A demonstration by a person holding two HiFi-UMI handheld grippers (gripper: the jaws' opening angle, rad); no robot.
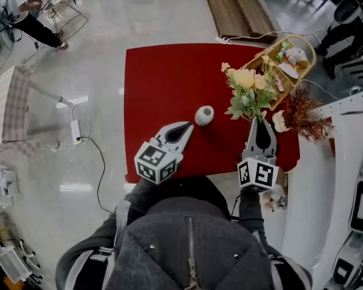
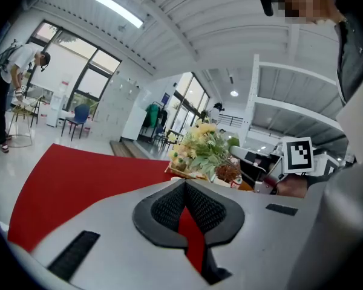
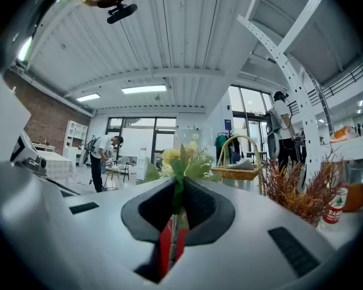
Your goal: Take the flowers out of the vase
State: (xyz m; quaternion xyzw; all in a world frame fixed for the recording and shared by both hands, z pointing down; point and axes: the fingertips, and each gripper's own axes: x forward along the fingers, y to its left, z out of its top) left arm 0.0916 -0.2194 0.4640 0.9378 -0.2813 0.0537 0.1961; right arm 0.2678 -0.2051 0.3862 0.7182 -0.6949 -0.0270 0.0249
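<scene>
A bunch of yellow flowers with green leaves [image 1: 248,92] hangs in the air over the right side of the red table [image 1: 157,77], clear of the vase. My right gripper [image 1: 258,122] is shut on its stems [image 3: 178,189], which run up between the pads. The small white ribbed vase [image 1: 204,115] stands upright near the middle of the table with nothing in it. My left gripper [image 1: 186,126] is just left of the vase with its jaws together and nothing between them. The left gripper view shows the flowers [image 2: 202,147] ahead, to the right.
A wicker basket [image 1: 288,58] with several items stands at the table's far right corner. A reddish dried plant [image 1: 302,116] sits at the right edge. A white shelf unit [image 1: 345,162] is to the right. A person [image 1: 24,8] stands far off by a chair.
</scene>
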